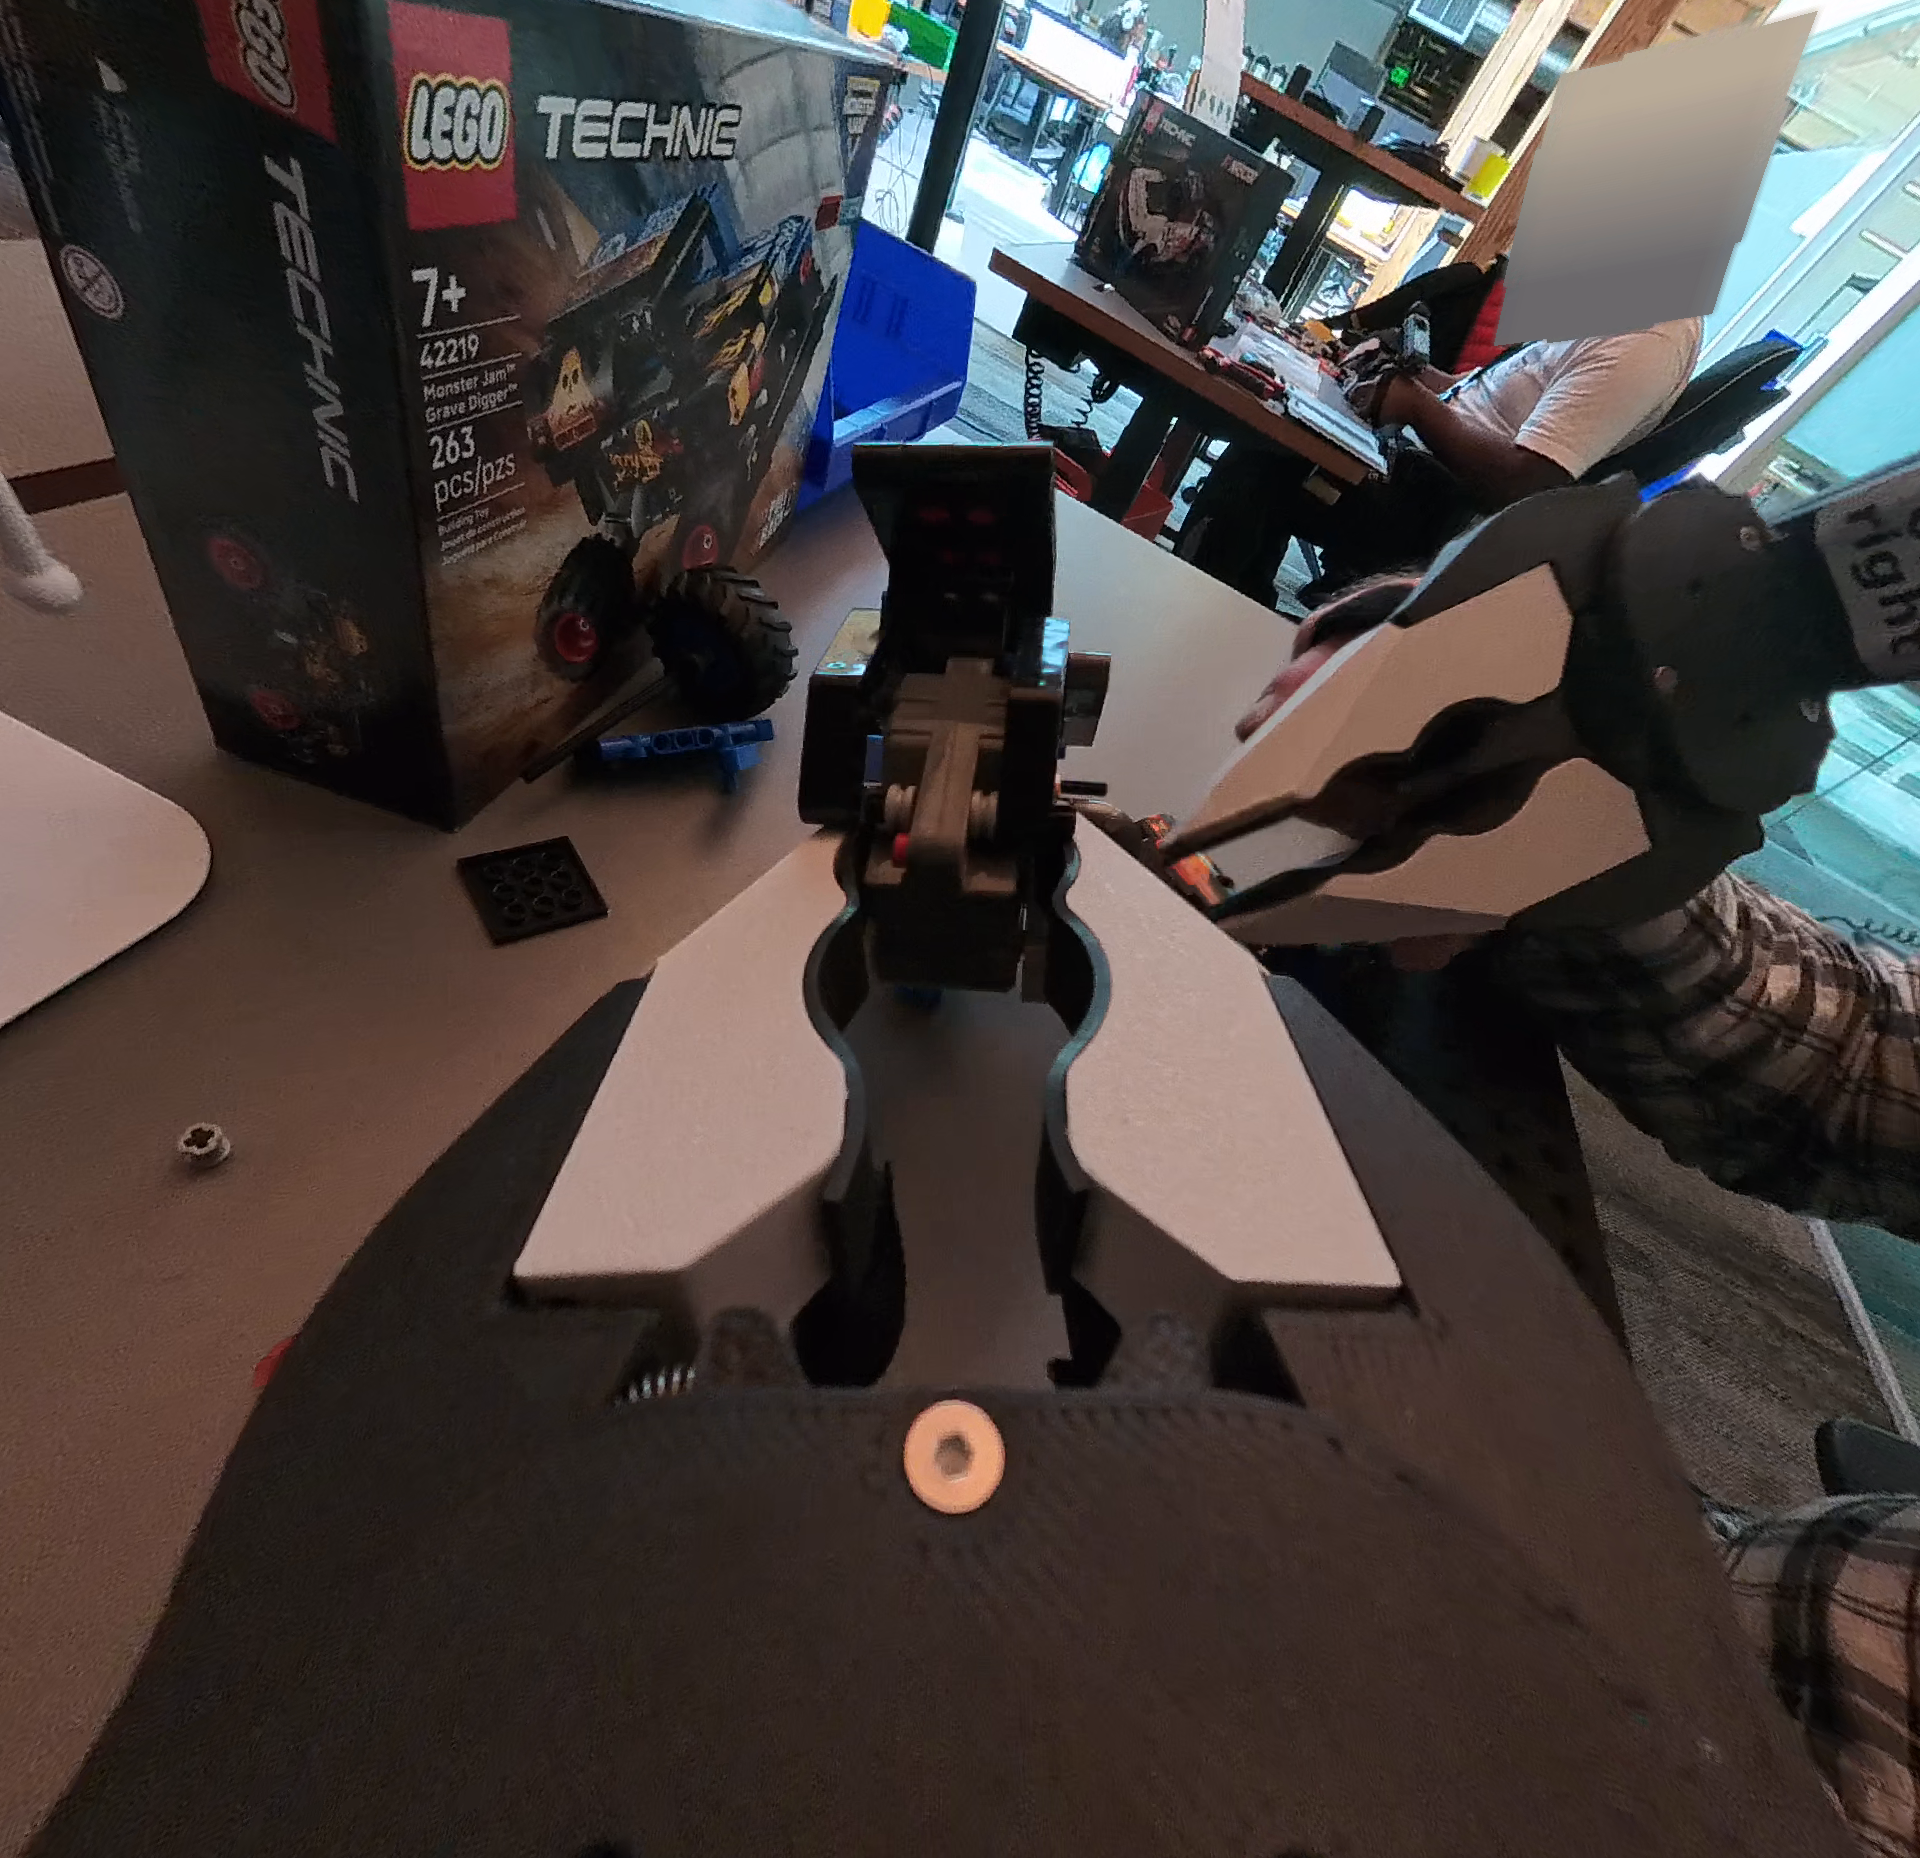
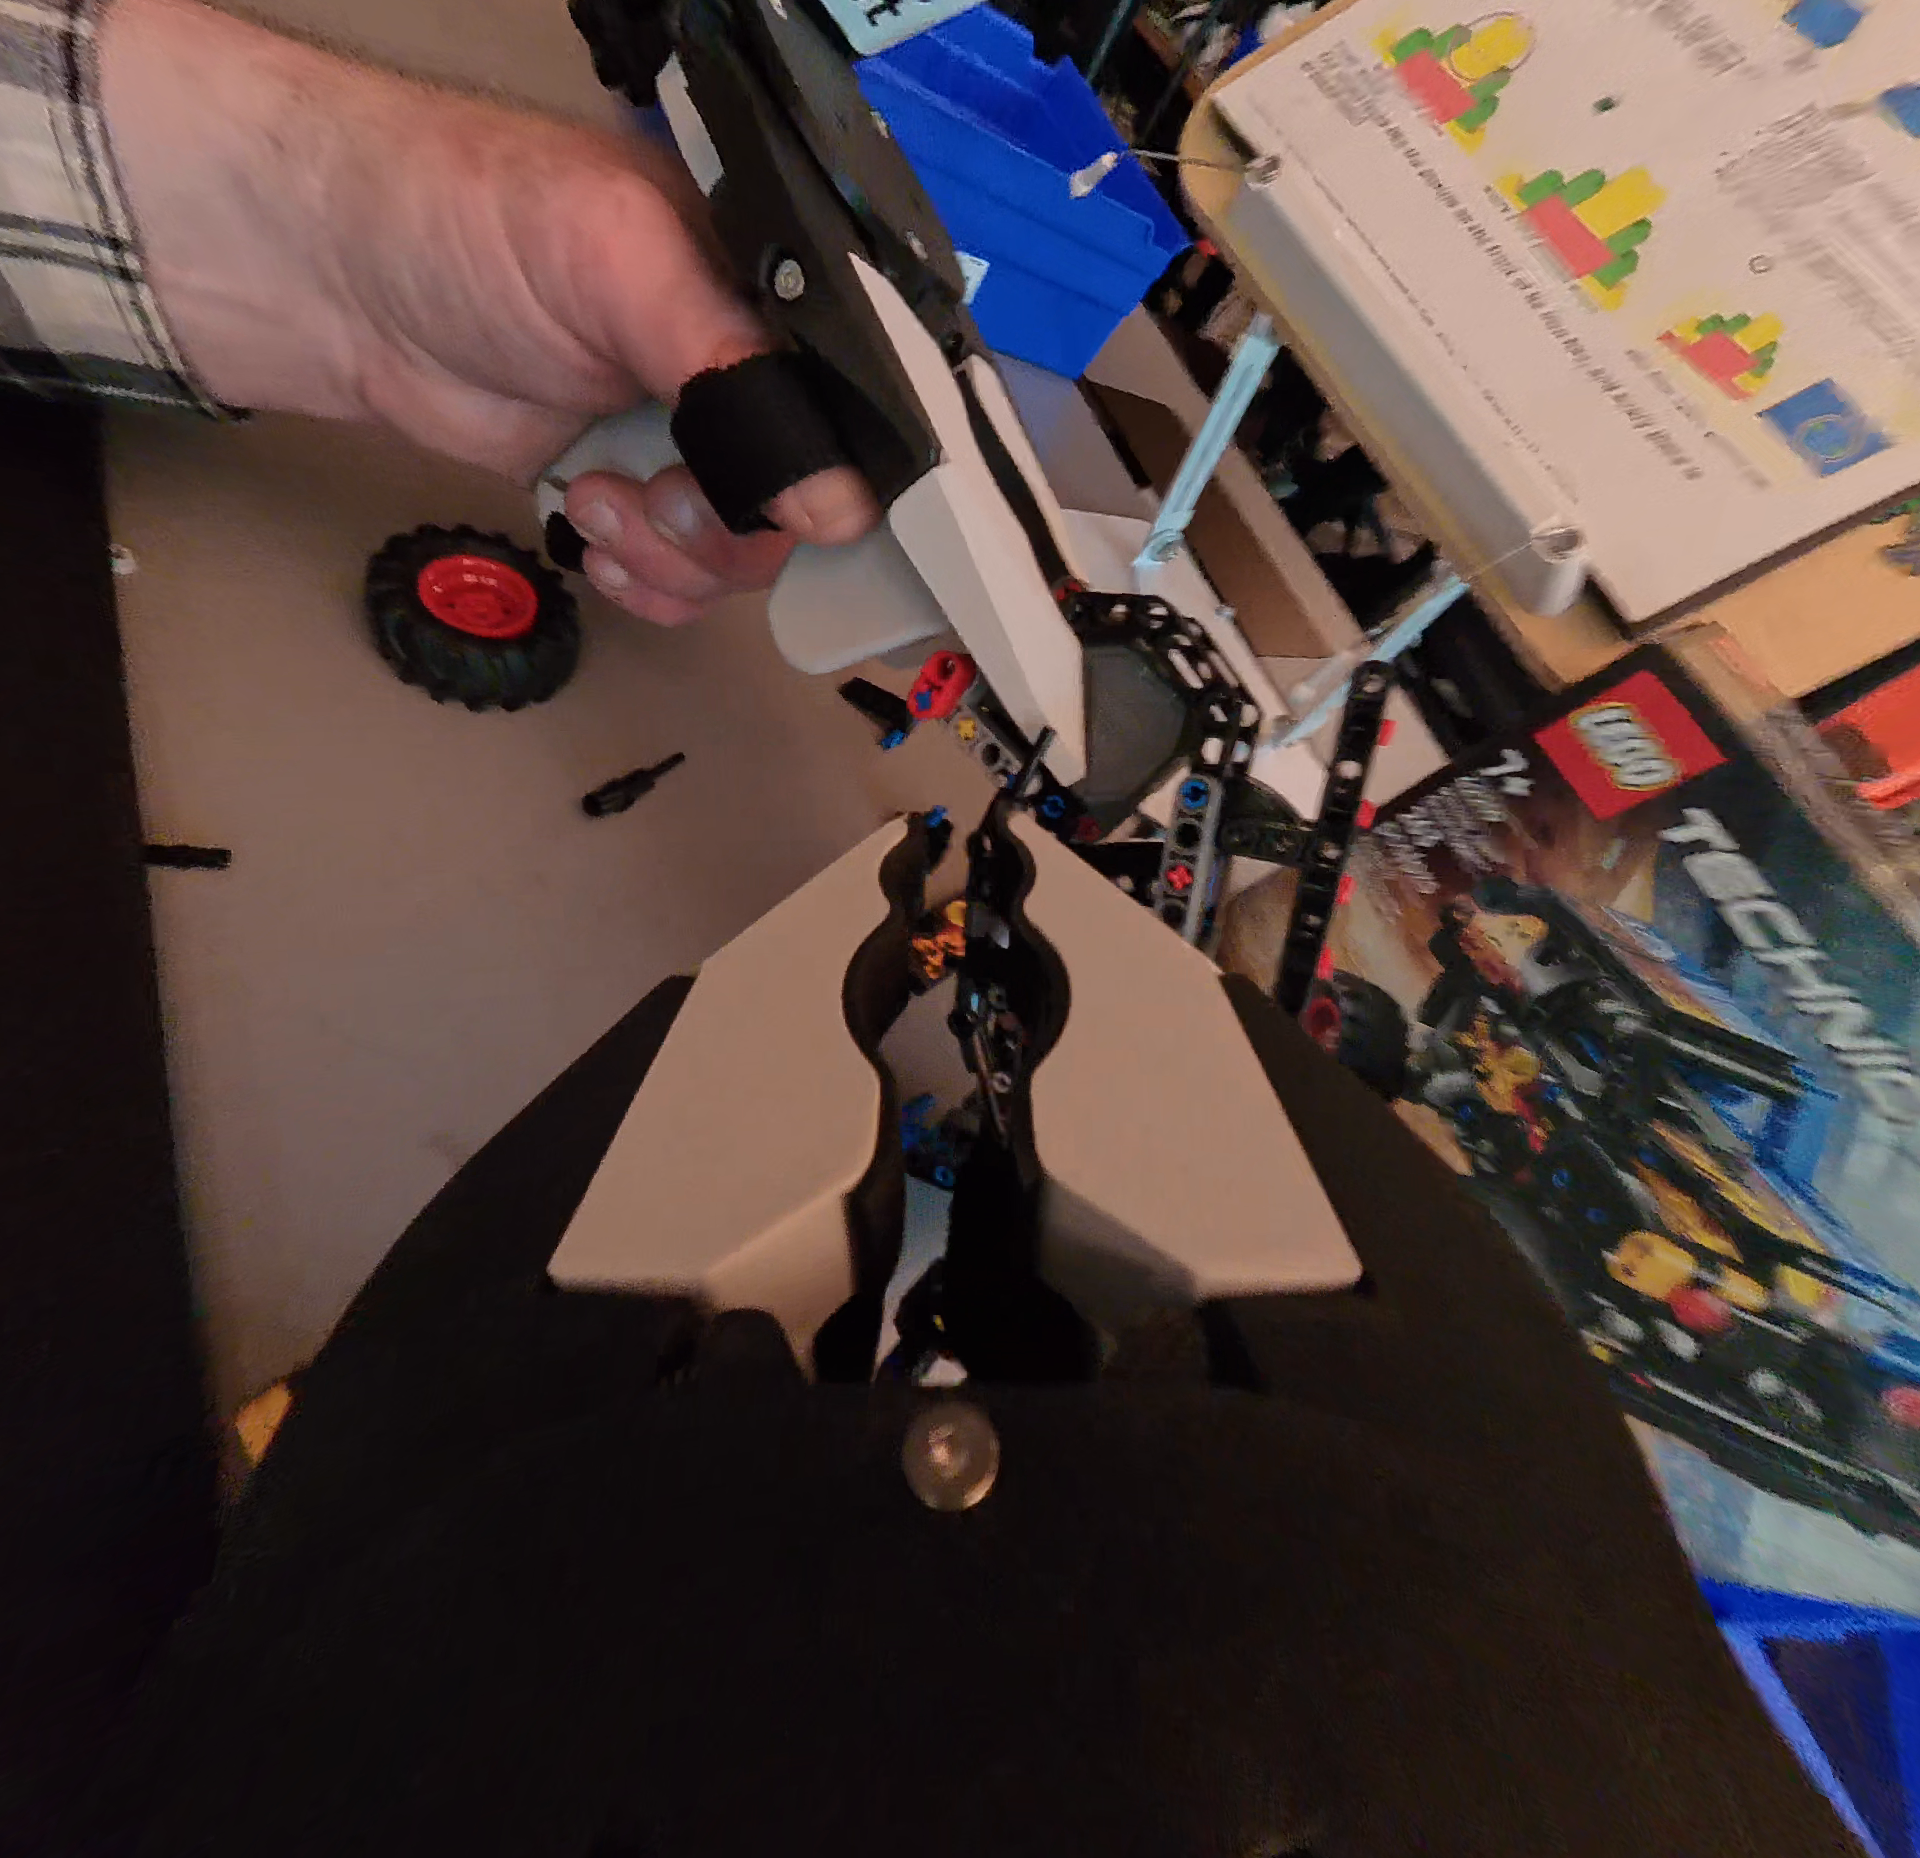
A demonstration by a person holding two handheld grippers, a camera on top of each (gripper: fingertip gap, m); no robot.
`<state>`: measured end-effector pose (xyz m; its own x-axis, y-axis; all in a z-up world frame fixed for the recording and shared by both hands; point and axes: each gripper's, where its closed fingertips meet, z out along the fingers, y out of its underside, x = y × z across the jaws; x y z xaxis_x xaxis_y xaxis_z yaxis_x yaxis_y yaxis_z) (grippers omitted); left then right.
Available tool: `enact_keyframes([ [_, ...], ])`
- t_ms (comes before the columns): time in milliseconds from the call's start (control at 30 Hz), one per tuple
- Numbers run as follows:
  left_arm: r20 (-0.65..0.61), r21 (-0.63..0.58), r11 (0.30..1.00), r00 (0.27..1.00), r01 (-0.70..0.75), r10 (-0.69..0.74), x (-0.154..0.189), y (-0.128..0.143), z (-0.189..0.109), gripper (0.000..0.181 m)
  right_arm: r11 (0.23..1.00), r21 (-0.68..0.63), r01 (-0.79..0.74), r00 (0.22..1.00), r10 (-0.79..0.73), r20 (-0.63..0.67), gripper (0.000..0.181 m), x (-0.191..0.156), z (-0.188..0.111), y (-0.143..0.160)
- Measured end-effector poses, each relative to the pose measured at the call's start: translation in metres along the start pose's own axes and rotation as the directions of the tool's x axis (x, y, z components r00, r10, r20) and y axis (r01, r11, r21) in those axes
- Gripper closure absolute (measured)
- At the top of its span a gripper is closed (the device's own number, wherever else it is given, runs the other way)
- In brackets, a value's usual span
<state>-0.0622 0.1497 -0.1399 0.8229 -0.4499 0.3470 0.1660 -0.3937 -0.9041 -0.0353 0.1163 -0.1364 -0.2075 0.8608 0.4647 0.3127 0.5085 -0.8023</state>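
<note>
My left gripper (image 1: 956,852) is shut on a black and grey brick-built vehicle frame (image 1: 940,686), which stands upright between its pads above the tan table (image 1: 364,977). In the right wrist view the left gripper (image 2: 1070,665), held by a hand (image 2: 416,281), grips the same frame (image 2: 1153,707) by its black beams. My right gripper (image 2: 966,832) is shut on a thin black piece with an orange flame sticker (image 2: 977,935), right next to the frame. In the left wrist view the right gripper (image 1: 1195,863) comes in from the right with that orange and black piece (image 1: 1184,858) at its tips.
A large toy box (image 1: 468,354) stands at the back left, with a black wheel (image 1: 727,645), a blue beam (image 1: 675,743), a black square plate (image 1: 530,889) and a small grey bush (image 1: 204,1145) near it. A blue bin (image 1: 894,343) is behind. A red-hubbed wheel (image 2: 473,613) and a black pin (image 2: 629,785) lie loose.
</note>
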Motion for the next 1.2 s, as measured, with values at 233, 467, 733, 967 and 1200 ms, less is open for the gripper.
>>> enact_keyframes([
  [233, -0.08, 0.031, 0.984, 0.982, 0.177, -0.174, 0.015, -0.004, 0.008, 0.156, 0.989, -0.141, 0.047, 0.987, -0.068, -0.144, 0.155, 0.015, 0.001, 0.036],
  [467, -0.025, 0.009, 0.998, 0.998, -0.056, 0.056, 0.015, -0.006, 0.0, 0.15, 0.985, -0.105, -0.14, 0.99, 0.135, -0.046, 0.166, 0.026, 0.003, 0.047],
  [733, 0.038, 0.151, 0.965, 0.977, -0.215, 0.211, 0.023, -0.039, -0.041, 0.113, 0.973, -0.125, -0.192, 0.981, 0.19, -0.027, 0.166, 0.037, 0.004, 0.053],
  [967, 0.328, -0.155, 0.464, 0.398, -0.872, 0.857, 0.053, -0.03, -0.011, 0.125, 0.97, -0.175, -0.169, 0.985, 0.175, 0.015, 0.166, 0.035, 0.003, 0.053],
  [1200, 0.313, -0.407, 0.273, 0.148, -0.872, 0.938, 0.024, -0.012, 0.001, 0.168, 0.968, -0.218, -0.121, 0.989, 0.137, 0.058, 0.166, 0.028, 0.015, 0.044],
])
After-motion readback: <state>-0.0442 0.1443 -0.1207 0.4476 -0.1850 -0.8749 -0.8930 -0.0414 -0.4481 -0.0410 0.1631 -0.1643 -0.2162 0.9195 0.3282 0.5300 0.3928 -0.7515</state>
